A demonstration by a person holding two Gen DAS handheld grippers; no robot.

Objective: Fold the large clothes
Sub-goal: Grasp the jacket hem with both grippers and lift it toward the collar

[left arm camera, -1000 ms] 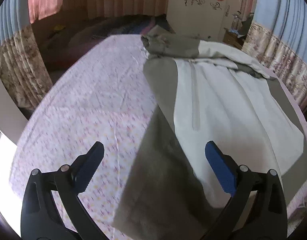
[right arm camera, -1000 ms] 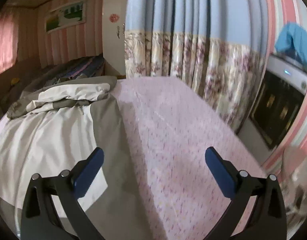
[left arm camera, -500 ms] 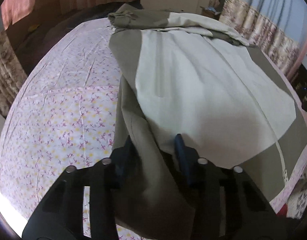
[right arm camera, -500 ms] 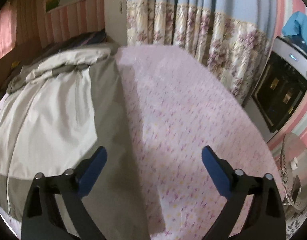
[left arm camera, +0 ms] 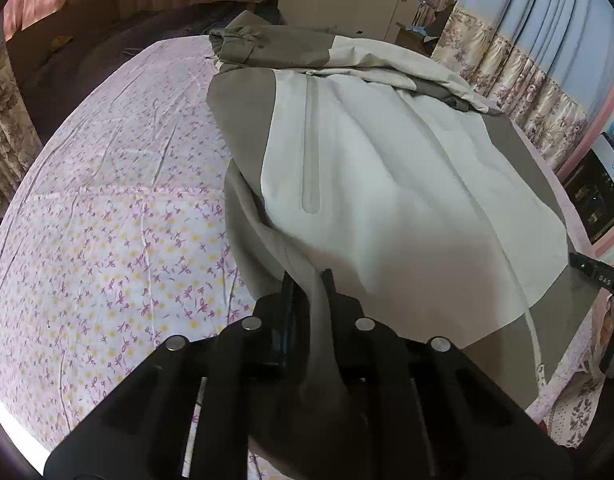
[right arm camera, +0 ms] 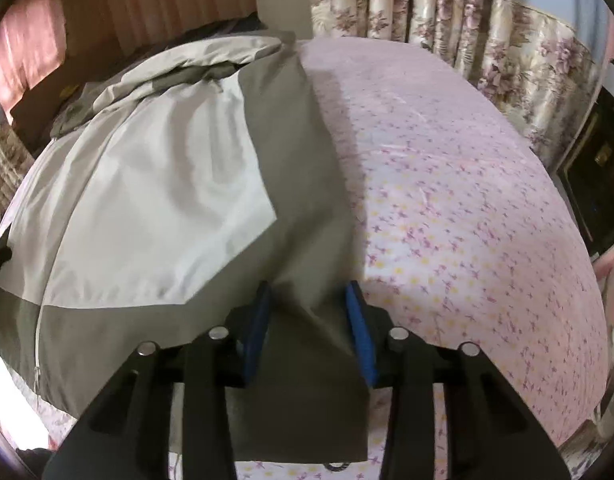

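- Left gripper (left arm camera: 308,280) closing, pinching the jacket (left arm camera: 387,184) hem's olive edge.
- Right gripper (right arm camera: 307,296) closing too, olive hem between its blue pads (right arm camera: 357,320).
- Jacket spread on the flowered bedsheet (left arm camera: 107,220).

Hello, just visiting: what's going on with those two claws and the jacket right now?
Left gripper closing, olive edge of jacket pinched between. Right gripper closing around the opposite olive edge. Jacket spread on bed. Nothing in the way.

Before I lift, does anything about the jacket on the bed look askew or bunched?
Yes: the far end of the jacket is bunched in a crumpled heap instead of lying flat. The near olive hem is flat in the right view and puckers only where the left hand-held gripper closes on it.
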